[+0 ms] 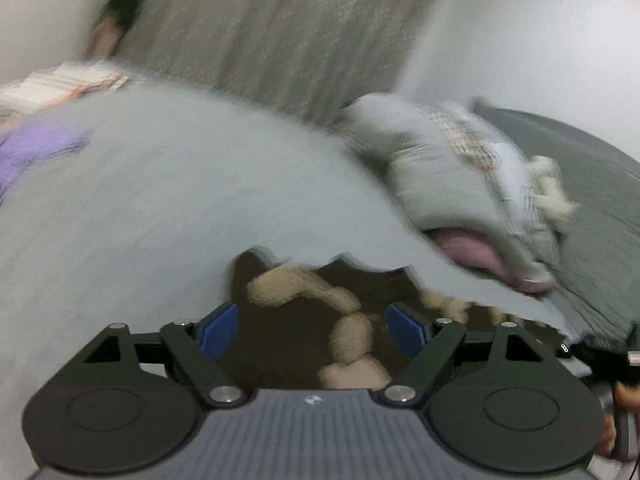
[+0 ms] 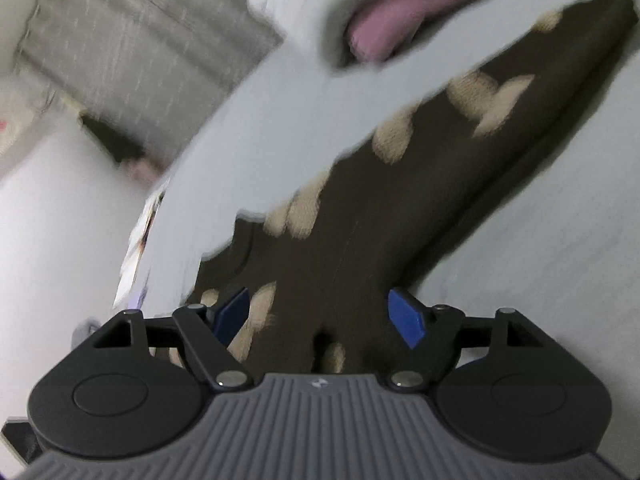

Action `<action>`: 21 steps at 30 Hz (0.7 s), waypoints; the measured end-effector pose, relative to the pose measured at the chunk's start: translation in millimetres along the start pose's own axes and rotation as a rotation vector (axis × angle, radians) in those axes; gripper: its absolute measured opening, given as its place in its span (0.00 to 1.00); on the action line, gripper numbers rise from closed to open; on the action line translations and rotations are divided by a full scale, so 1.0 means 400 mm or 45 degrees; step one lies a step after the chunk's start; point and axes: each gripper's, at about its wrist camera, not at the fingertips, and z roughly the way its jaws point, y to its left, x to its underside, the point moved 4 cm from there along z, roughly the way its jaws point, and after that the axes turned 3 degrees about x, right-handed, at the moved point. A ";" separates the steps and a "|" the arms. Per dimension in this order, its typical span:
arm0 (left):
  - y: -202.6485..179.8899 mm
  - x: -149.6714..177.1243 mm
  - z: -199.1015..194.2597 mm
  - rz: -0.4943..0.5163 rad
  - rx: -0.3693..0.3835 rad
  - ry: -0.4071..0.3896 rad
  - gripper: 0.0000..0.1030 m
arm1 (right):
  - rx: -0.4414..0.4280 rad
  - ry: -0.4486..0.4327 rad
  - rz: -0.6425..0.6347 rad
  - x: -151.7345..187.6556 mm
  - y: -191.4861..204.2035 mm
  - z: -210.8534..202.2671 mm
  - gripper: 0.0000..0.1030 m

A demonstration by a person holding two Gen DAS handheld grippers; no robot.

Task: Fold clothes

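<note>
Brown garment [image 2: 360,240] with cream patches, lying on a pale grey bed sheet [image 1: 140,200]; it stretches away from the right claw [image 2: 318,318] and reaches under the left claw [image 1: 310,330]. Both views are blurred, so fine detail is uncertain.

Right claw: blue pads [image 2: 408,318] stand wide apart with the dark cloth running between them. No pinch on the fabric is visible; the jaws appear spread, probably poised over one end of the garment so that an edge can be taken.

Left claw: blue pads [image 1: 218,328] likewise wide apart, with brown cloth and a cream patch showing in the gap. Whether the cloth touches either pad cannot be told. Placing one claw at each end suits a two-handed lift, which keeps a limp garment flat while it is folded.

Surroundings: a heap of clothes [image 1: 452,184], grey with a pink item at its lower edge, lies on the sheet near the garment and apart from both claws, likely the stock awaiting folding. A purple cloth [image 1: 36,148] sits at the far left of the left view. A grey curtain [image 1: 272,32] hangs behind the bed.
</note>
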 end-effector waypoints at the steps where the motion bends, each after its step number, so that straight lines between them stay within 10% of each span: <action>1: 0.021 0.000 0.002 -0.036 -0.014 0.025 0.80 | 0.001 0.021 -0.012 0.009 0.005 0.014 0.75; 11: 0.043 0.016 -0.011 -0.031 -0.019 0.142 0.80 | 0.080 0.045 -0.276 0.082 0.107 0.129 0.73; 15: 0.047 0.031 -0.013 -0.028 -0.024 0.160 0.80 | 0.108 0.018 -0.344 0.078 0.122 0.140 0.12; 21: 0.058 0.024 0.000 -0.039 -0.038 0.157 0.80 | 0.095 -0.169 -0.369 0.026 0.159 0.049 0.10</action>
